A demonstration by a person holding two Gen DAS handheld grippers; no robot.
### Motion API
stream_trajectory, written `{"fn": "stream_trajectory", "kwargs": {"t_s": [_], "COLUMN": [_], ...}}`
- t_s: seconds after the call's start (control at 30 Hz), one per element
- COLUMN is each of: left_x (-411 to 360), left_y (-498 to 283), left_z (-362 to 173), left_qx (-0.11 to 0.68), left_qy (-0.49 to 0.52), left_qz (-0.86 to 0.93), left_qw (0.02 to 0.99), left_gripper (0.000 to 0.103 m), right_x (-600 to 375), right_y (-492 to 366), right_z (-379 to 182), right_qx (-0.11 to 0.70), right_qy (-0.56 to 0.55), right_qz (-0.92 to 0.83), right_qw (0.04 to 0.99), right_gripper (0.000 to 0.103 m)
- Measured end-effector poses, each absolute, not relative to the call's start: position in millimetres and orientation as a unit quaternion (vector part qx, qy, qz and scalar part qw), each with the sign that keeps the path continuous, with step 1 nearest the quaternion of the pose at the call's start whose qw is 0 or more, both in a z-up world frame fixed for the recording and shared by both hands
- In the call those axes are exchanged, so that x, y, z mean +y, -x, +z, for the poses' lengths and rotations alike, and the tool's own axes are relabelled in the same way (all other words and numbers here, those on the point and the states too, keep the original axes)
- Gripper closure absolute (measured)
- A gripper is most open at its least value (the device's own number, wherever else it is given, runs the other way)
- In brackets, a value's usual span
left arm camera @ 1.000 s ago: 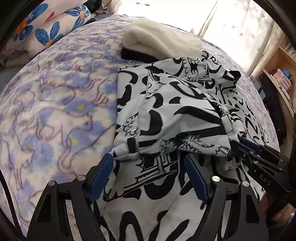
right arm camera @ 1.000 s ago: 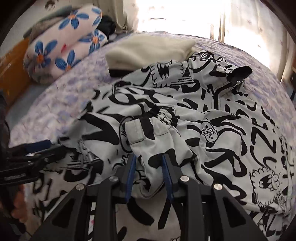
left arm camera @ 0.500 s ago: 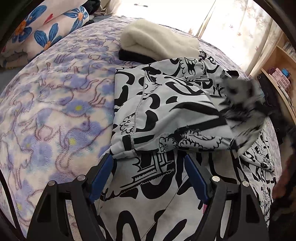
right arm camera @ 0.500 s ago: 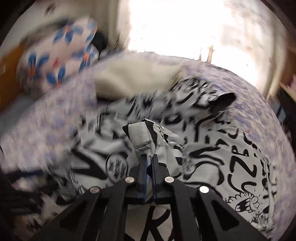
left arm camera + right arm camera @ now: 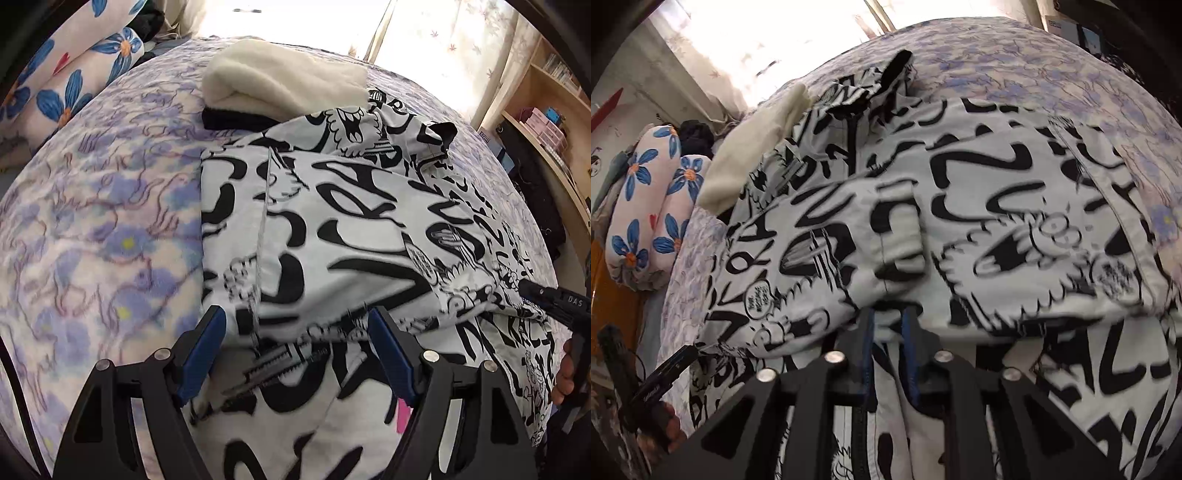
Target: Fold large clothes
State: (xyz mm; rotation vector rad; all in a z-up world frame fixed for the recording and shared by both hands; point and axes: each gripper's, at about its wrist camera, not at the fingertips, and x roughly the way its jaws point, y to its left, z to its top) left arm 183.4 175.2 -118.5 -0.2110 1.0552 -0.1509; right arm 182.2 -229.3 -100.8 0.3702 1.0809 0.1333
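Observation:
A large white garment with black cartoon print (image 5: 332, 236) lies on the bed, its left side folded over to a straight edge. My left gripper (image 5: 295, 339) is open, low over the near edge of that fold, with nothing between the fingers. My right gripper (image 5: 888, 325) is shut on a fold of the garment (image 5: 897, 236), a sleeve, laid across the body. It also shows at the right edge of the left wrist view (image 5: 554, 299), its tip at the sleeve.
The bed has a purple floral blanket (image 5: 92, 236). A folded cream fleece (image 5: 280, 85) lies beyond the garment. Blue-flower pillows (image 5: 70, 85) sit at the far left. Wooden shelves (image 5: 550, 122) stand to the right of the bed.
My right gripper closed on the sleeve and carried it across the garment to the right. My left gripper stayed open at the near edge.

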Motion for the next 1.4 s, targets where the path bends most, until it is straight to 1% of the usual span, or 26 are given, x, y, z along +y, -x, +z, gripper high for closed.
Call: {"fn": "stream_trajectory", "kwargs": {"t_s": [0.03,0.17,0.33,0.43,0.53,0.57,0.6,0.63,0.67,0.7,1.03,1.07,1.1,1.13,1.17,1.2,1.23,1.27,1.3,1.37,1.4], "left_x": [179,198,216,224,229,230,230,230,229,228,223,224,222,219,216,213,211,209,208,206,205], "left_y": [-193,-232,-274,-290,-301,-304,-305,-307,-307,-308,-309,-309,-309,-309,-309,-308,-305,-303,-300,-295,-294], "left_z": [-119,-135,-159,-173,-182,-183,-184,-184,-184,-183,-183,-183,-182,-180,-179,-176,-171,-166,-159,-148,-146], "left_qx": [0.505,0.526,0.557,0.572,0.572,0.568,0.566,0.564,0.562,0.558,0.551,0.550,0.549,0.549,0.546,0.539,0.530,0.519,0.505,0.476,0.468], "left_qy": [0.098,0.082,0.098,0.112,0.133,0.138,0.139,0.141,0.140,0.140,0.143,0.139,0.134,0.124,0.118,0.113,0.110,0.107,0.101,0.103,0.103], "left_qz": [-0.068,-0.040,-0.034,-0.029,-0.026,-0.026,-0.025,-0.022,-0.022,-0.024,-0.020,-0.021,-0.022,-0.021,-0.021,-0.016,-0.012,-0.012,-0.004,-0.008,-0.007], "left_qw": [0.855,0.845,0.824,0.812,0.809,0.811,0.812,0.813,0.815,0.818,0.822,0.823,0.825,0.826,0.829,0.834,0.841,0.848,0.857,0.873,0.878], "left_gripper": [0.025,0.025,0.025,0.025,0.024,0.024,0.025,0.026,0.032,0.042,0.043,0.048,0.059,0.063,0.071,0.082,0.086,0.092,0.096,0.096,0.096], "right_x": [-231,-236,-240,-235,-237,-238,-238,-239,-240,-242,-264,-263,-262,-259,-255,-250,-245,-241,-240,-242,-243], "right_y": [-191,-236,-283,-294,-296,-295,-294,-293,-292,-292,-287,-289,-291,-292,-294,-293,-291,-288,-286,-281,-282], "right_z": [-100,-111,-144,-158,-162,-162,-162,-162,-162,-162,-170,-172,-174,-175,-172,-167,-155,-139,-129,-106,-103], "right_qx": [0.507,0.506,0.538,0.551,0.541,0.537,0.535,0.532,0.531,0.531,0.539,0.538,0.538,0.538,0.534,0.527,0.510,0.485,0.465,0.420,0.412], "right_qy": [-0.174,-0.173,-0.186,-0.184,-0.196,-0.199,-0.199,-0.198,-0.199,-0.201,-0.266,-0.277,-0.289,-0.288,-0.275,-0.261,-0.234,-0.208,-0.200,-0.196,-0.190], "right_qz": [0.065,0.057,0.085,0.097,0.112,0.119,0.123,0.127,0.130,0.131,0.146,0.152,0.160,0.160,0.157,0.154,0.143,0.135,0.131,0.122,0.113], "right_qw": [0.842,0.843,0.817,0.808,0.810,0.811,0.812,0.813,0.813,0.812,0.786,0.781,0.775,0.776,0.784,0.794,0.816,0.839,0.852,0.878,0.884], "right_gripper": [0.072,0.072,0.072,0.069,0.070,0.070,0.073,0.073,0.073,0.073,0.072,0.072,0.072,0.072,0.073,0.081,0.088,0.092,0.093,0.095,0.096]}}
